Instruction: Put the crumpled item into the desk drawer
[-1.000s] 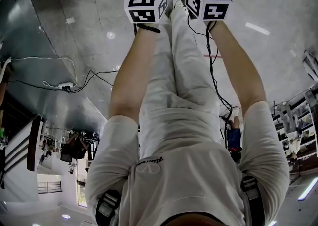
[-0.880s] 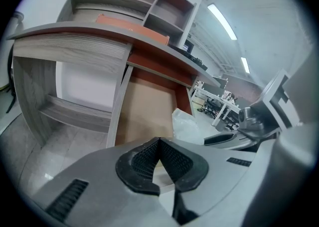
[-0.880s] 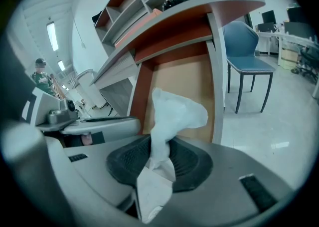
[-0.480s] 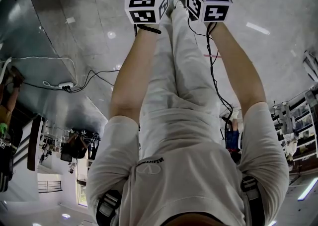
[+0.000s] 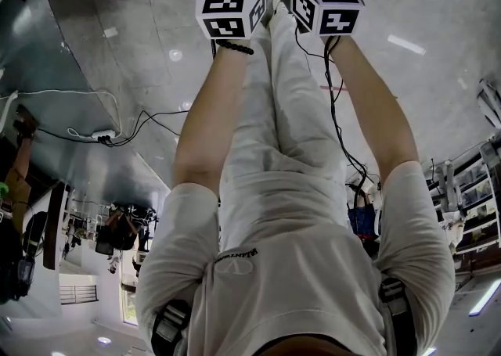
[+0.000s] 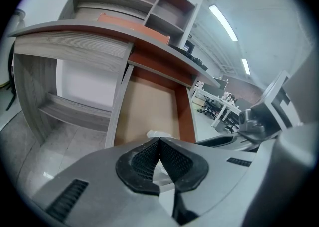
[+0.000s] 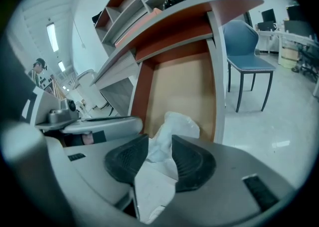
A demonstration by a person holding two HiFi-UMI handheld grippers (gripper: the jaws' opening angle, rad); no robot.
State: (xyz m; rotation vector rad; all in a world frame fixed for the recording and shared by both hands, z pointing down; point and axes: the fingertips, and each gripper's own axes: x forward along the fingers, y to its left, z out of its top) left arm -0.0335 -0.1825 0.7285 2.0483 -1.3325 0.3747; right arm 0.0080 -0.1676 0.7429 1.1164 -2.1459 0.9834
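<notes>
Right gripper [image 7: 159, 143] jaws opening around crumpled item [image 7: 178, 121], open drawer [image 7: 184, 84] beyond.

- Shows a glossy grey floor [image 7: 284, 121] under white strip lights [image 6: 223, 22].
- Sets a blue chair [image 7: 246, 46] beside a grey wooden desk [image 6: 75, 41] topped with shelf cubbies.
- Trails black cables [image 5: 133, 124] across the floor, with office tables [image 6: 219, 109] farther off.

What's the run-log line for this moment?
right gripper: jaws opening, crumpled item between | left gripper: shut | drawer: open, ahead of jaws
</notes>
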